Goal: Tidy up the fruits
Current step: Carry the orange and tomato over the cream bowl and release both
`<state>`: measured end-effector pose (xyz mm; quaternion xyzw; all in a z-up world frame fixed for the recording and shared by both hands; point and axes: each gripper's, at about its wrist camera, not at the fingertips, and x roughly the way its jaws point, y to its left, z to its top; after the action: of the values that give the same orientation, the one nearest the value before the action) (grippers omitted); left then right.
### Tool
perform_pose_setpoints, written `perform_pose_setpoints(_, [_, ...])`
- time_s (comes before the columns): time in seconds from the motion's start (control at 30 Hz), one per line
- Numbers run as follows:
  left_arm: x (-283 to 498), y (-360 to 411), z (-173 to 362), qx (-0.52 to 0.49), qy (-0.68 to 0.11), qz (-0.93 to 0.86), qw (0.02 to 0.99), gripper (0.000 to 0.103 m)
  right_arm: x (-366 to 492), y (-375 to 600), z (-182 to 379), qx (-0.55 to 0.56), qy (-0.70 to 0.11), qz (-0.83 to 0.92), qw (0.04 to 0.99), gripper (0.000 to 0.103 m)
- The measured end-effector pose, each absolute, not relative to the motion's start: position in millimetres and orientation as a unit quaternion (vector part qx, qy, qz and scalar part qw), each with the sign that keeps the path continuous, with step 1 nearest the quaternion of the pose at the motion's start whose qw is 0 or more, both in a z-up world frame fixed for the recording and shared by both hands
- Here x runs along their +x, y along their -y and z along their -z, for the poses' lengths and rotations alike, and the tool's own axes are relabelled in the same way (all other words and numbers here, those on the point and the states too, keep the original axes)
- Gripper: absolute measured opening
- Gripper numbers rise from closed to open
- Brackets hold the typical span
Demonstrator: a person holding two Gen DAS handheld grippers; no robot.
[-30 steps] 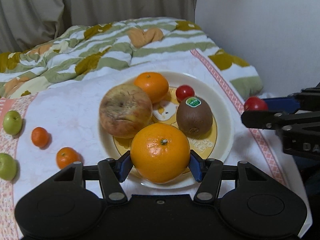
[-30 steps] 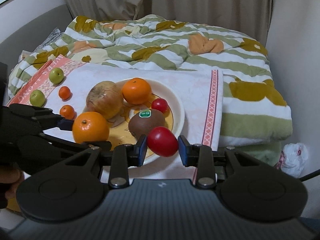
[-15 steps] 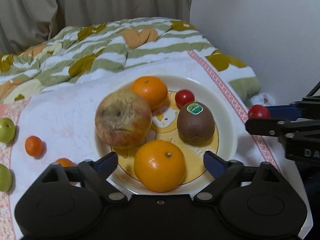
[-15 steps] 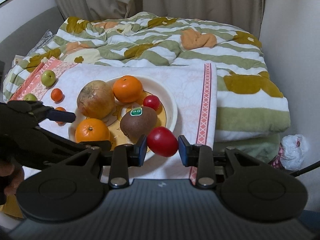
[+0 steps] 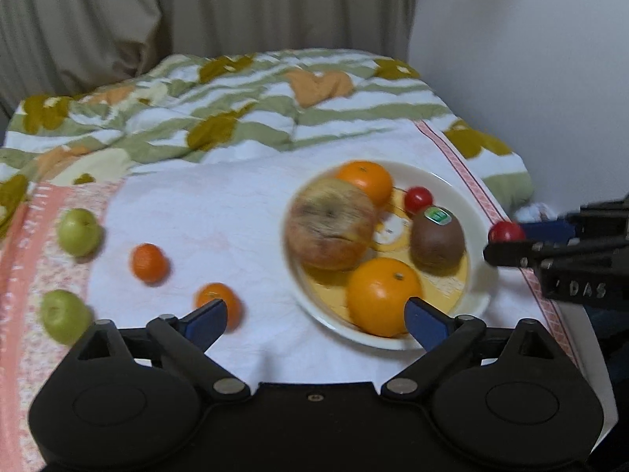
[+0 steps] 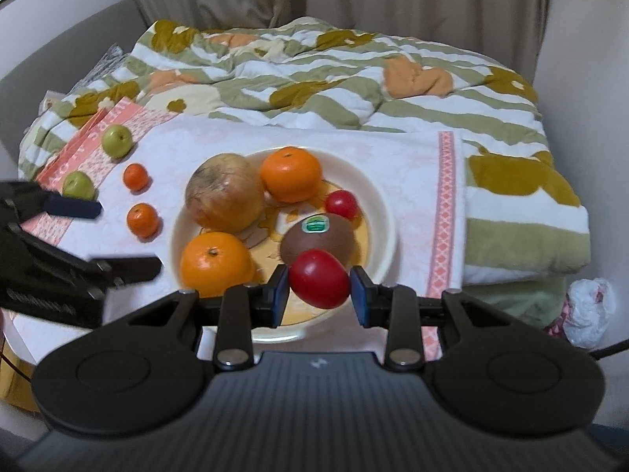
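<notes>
On white cloth (image 6: 412,181) over quilt: left gripper (image 5: 314,316) opening, empty; right gripper (image 6: 319,289) clamps tomato (image 6: 319,277).

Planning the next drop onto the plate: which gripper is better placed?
Right. The right gripper is shut on a red tomato above the plate rim. The left gripper, jaws opening, holds nothing.

Striped quilt (image 6: 354,78), beige curtain (image 5: 196,11), crumpled white bag (image 6: 587,310) beside bed.
</notes>
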<state>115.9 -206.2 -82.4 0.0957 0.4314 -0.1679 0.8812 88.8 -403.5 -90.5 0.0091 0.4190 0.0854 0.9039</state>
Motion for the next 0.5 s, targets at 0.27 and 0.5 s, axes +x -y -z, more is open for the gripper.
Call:
perform_pose_setpoints(0.27, [109.8, 183.8, 72.2, 0.094, -0.415, 0.135, 0.895, 0.101, 96.0, 382.0, 110.4, -0.011, -0.434, -0.107, 0.894, 0.049])
perform_pose_setpoints(0.5, [99.8, 175.6, 78.2, 0.092, -0.425, 0.126, 0.892, 0.101, 95.7, 373.5, 119.4, -0.027, -0.428, -0.123, 0.895, 0.053])
